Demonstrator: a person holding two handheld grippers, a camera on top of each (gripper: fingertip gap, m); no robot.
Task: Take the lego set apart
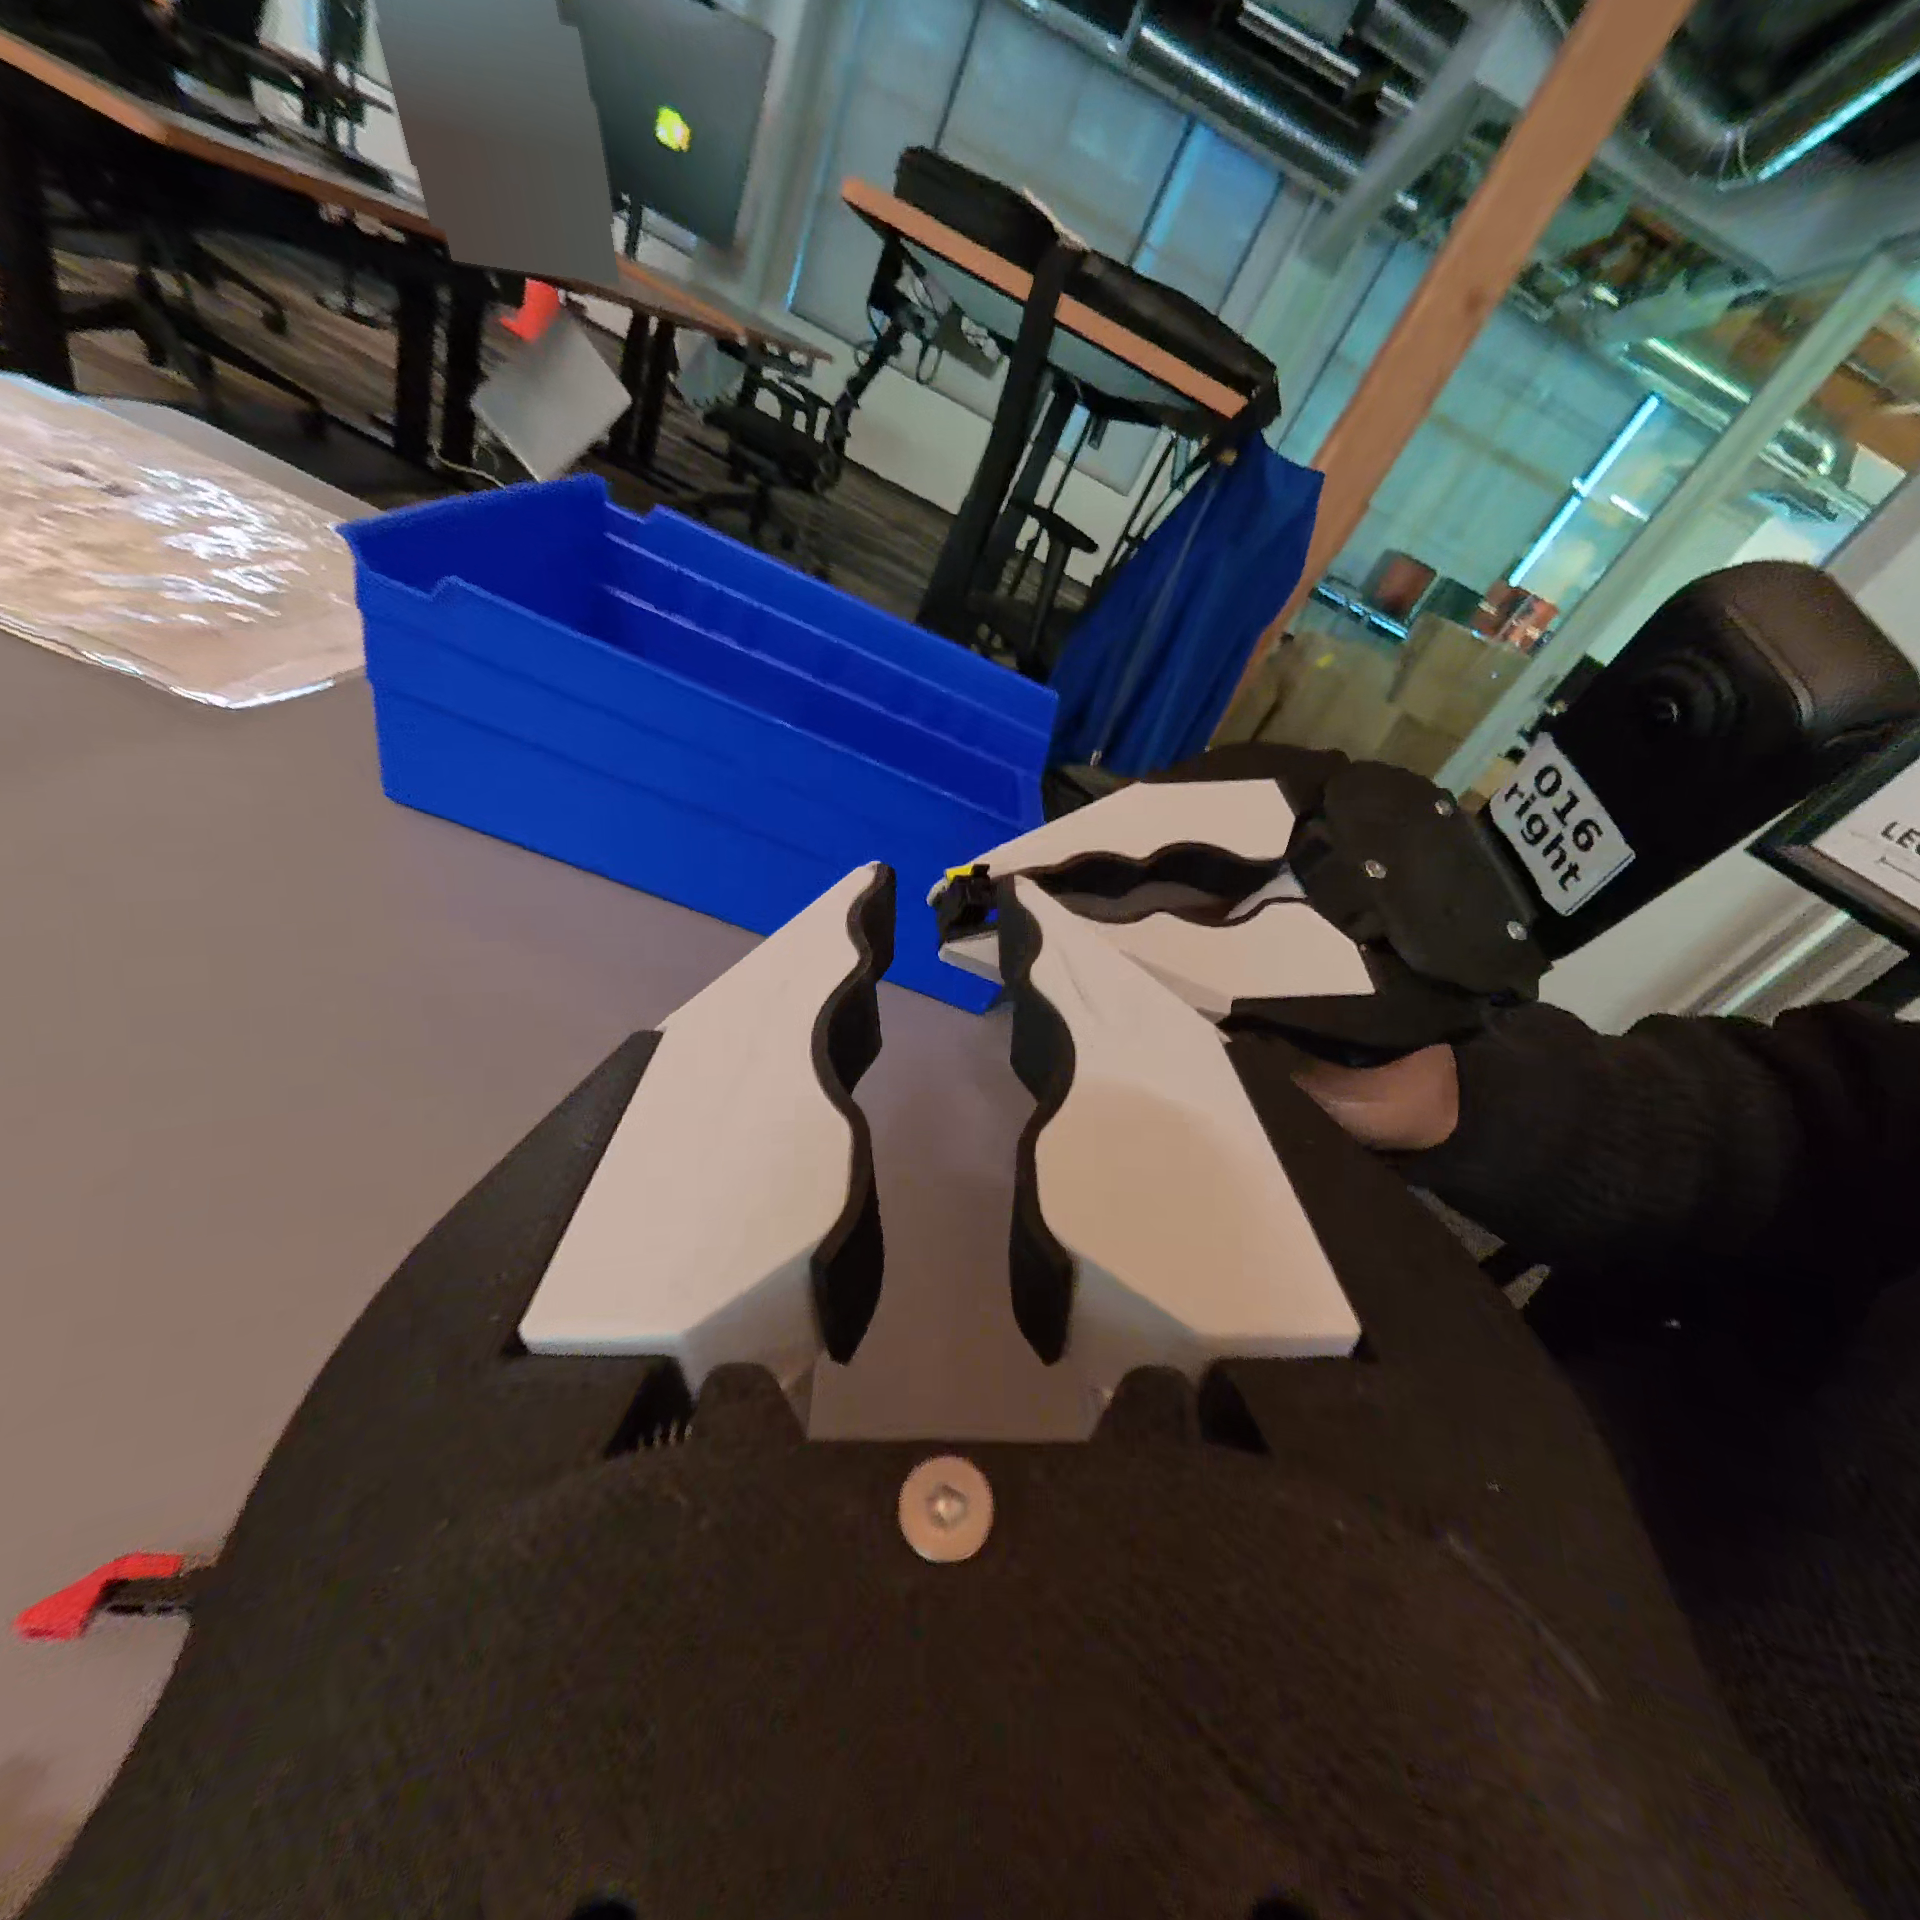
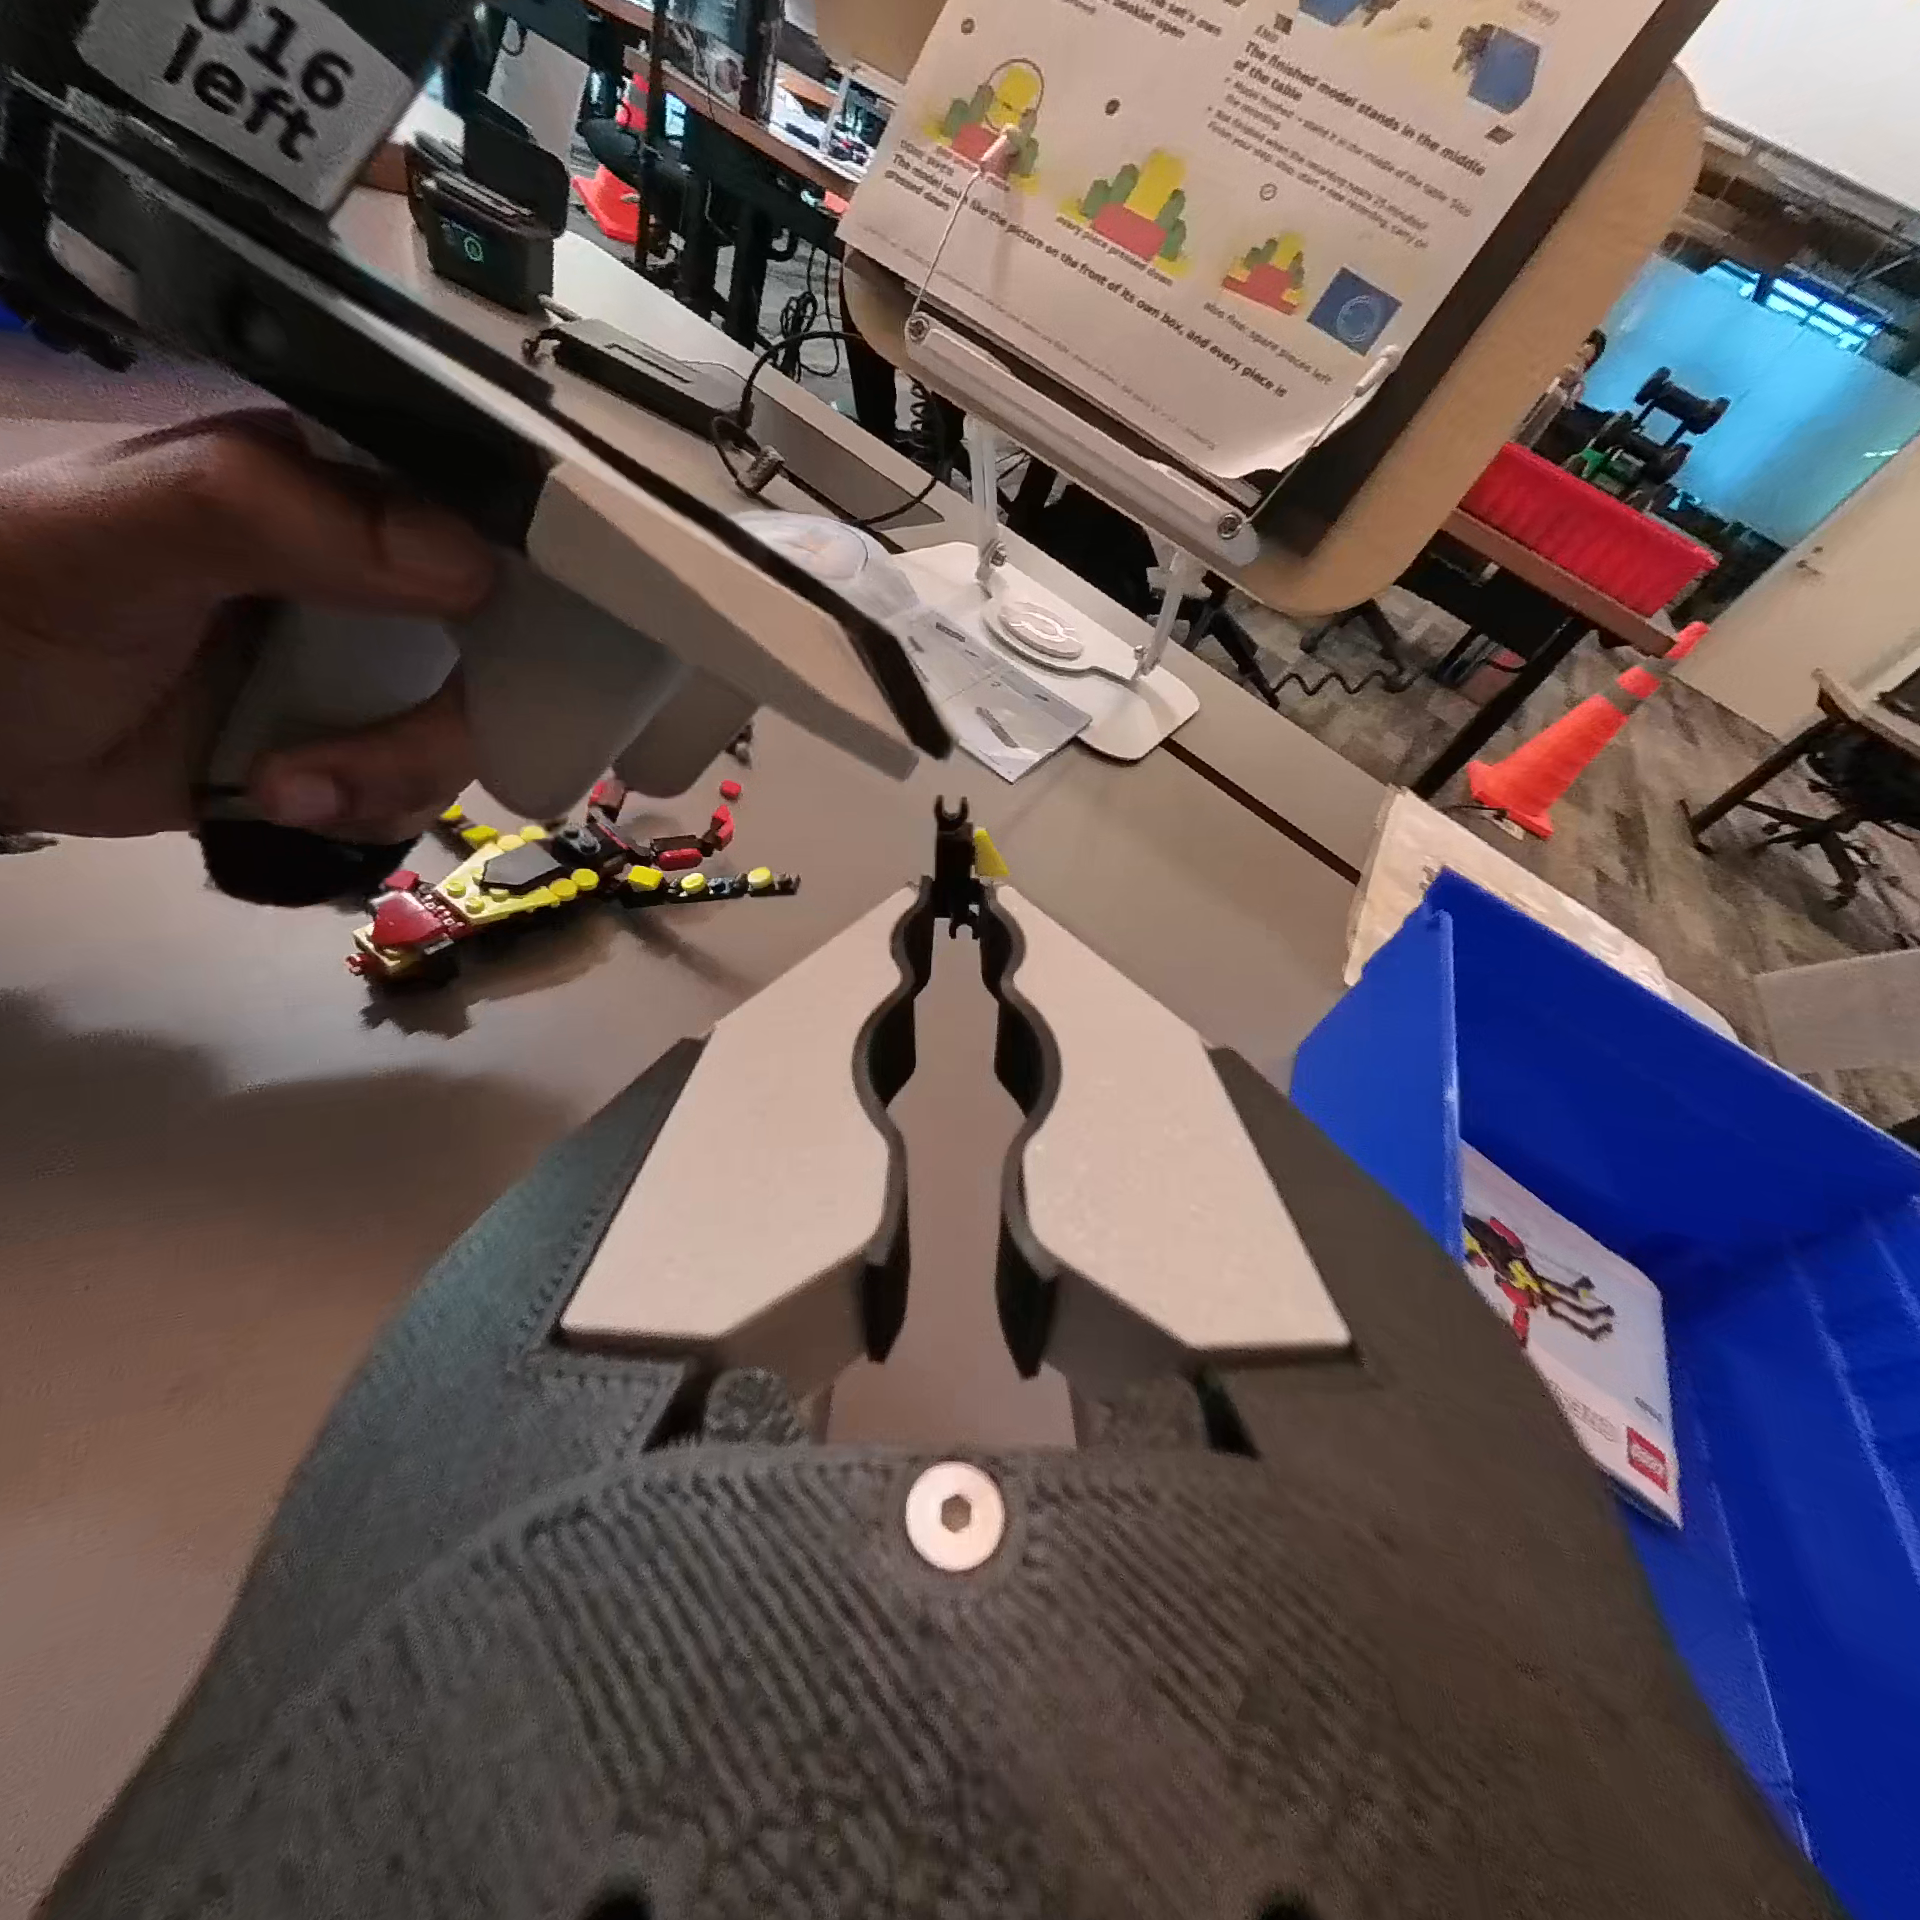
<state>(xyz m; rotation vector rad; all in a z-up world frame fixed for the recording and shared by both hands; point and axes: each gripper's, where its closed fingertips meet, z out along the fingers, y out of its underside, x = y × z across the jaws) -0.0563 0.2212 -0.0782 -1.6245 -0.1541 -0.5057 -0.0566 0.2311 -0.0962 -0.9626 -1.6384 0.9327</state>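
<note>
The right gripper (image 2: 957, 896) pinches a small black-and-yellow piece (image 2: 961, 854) just beside the blue bin (image 2: 1444, 1049) – the lego model (image 2: 540, 888) lies farther off – while the left gripper (image 1: 943, 914) gapes empty, so a glancing bump could flick the barely-held piece loose.

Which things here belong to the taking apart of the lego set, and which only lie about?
Belong:
lego model on the table
small black and yellow piece, pinched by the right gripper
left gripper, open
blue bin

Lie about:
instruction board
orange cone
booklet in the bin
</note>
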